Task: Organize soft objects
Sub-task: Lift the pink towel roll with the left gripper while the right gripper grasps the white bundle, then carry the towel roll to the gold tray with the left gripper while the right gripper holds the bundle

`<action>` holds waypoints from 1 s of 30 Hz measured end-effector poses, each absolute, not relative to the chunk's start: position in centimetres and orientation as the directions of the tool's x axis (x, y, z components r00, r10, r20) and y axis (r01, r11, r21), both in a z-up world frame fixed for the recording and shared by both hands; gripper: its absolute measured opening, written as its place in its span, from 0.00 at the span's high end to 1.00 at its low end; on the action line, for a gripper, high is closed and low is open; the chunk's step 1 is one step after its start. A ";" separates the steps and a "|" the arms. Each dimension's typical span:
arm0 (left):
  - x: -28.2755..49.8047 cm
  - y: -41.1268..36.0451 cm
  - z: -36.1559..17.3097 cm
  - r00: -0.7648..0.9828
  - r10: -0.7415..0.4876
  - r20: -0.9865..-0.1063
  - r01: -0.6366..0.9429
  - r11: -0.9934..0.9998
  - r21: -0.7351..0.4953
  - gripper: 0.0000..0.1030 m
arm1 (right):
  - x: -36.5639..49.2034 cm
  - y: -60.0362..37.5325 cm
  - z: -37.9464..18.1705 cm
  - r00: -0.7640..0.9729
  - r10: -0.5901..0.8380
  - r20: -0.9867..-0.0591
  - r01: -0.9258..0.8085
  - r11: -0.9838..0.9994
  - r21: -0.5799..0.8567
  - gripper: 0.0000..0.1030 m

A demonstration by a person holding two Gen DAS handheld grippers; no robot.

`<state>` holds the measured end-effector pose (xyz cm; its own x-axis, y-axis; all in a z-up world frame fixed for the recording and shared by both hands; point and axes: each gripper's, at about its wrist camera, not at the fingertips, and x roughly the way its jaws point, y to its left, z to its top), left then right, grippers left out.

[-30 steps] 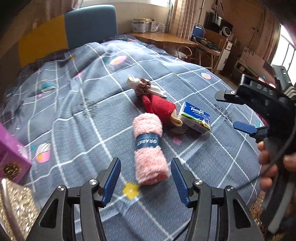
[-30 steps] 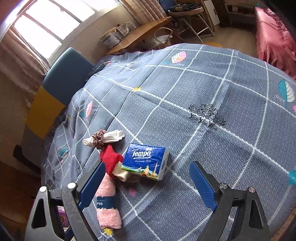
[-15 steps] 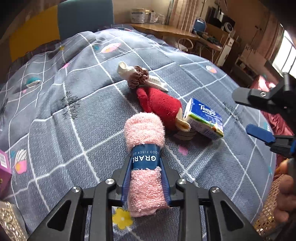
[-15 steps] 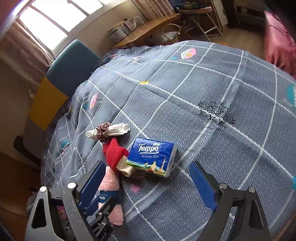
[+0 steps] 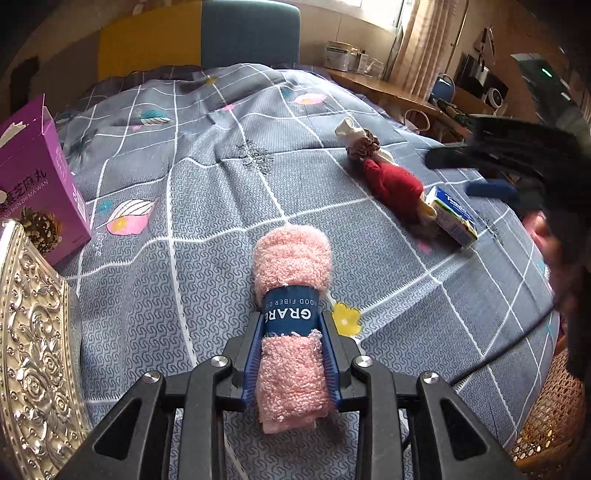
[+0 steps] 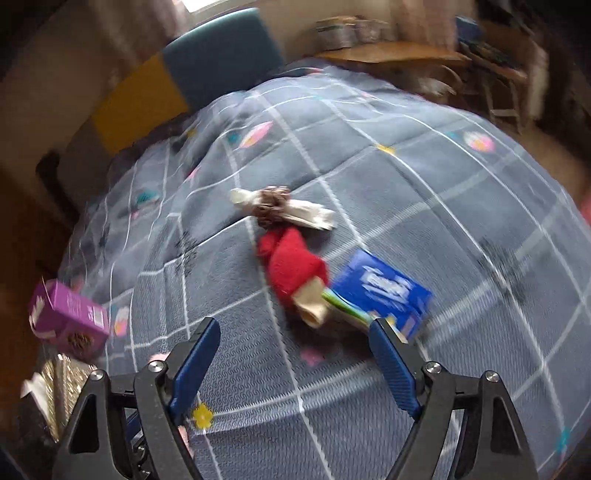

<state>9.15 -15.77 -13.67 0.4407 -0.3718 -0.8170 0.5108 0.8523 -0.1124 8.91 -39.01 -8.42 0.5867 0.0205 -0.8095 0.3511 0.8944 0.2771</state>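
Observation:
My left gripper [image 5: 291, 325] is shut on a rolled pink towel [image 5: 291, 269] with a dark blue paper band, held just above the grey checked bedspread [image 5: 184, 206]. A red sock [image 5: 393, 186], a cream sock with a brown scrunchie [image 5: 364, 142] and a blue Tempo tissue pack [image 5: 452, 218] lie to the right. In the right wrist view my right gripper [image 6: 295, 332] is open and empty, close in front of the red sock [image 6: 293, 267], the tissue pack [image 6: 384, 291] and the scrunchie sock [image 6: 277, 205].
A purple box [image 5: 35, 184] and an embossed silver tray [image 5: 33, 354] sit at the left edge of the bed; both also show in the right wrist view, the box [image 6: 66, 317] above the tray [image 6: 62, 384]. A blue and yellow headboard [image 5: 207, 33] stands behind. A wooden desk [image 5: 391, 92] is at the far right.
My left gripper closed on the pink towel and carried it left, away from the socks and tissue pack. My right gripper swung down toward the red sock and tissue pack, still open.

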 end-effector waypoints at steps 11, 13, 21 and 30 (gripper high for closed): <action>9.8 -15.6 -14.4 0.414 -0.391 -0.822 0.508 0.848 -0.147 0.70 | 22.0 -39.3 -11.0 0.503 -0.117 -0.856 0.235 0.972 0.005 0.31; 10.0 -15.5 -14.5 0.409 -0.399 -0.821 0.504 0.848 -0.162 0.69 | 23.7 -39.0 -11.7 0.485 -0.100 -0.869 0.214 0.977 0.007 0.32; 10.4 -15.2 -15.5 0.372 -0.437 -0.819 0.480 0.846 -0.233 0.66 | 25.2 -39.2 -10.6 0.498 -0.093 -0.862 0.216 0.976 0.020 0.62; 11.1 -15.0 -15.1 0.345 -0.445 -0.826 0.455 0.849 -0.268 0.69 | 18.0 -36.4 -6.6 0.505 0.067 -0.860 0.140 0.977 0.159 0.62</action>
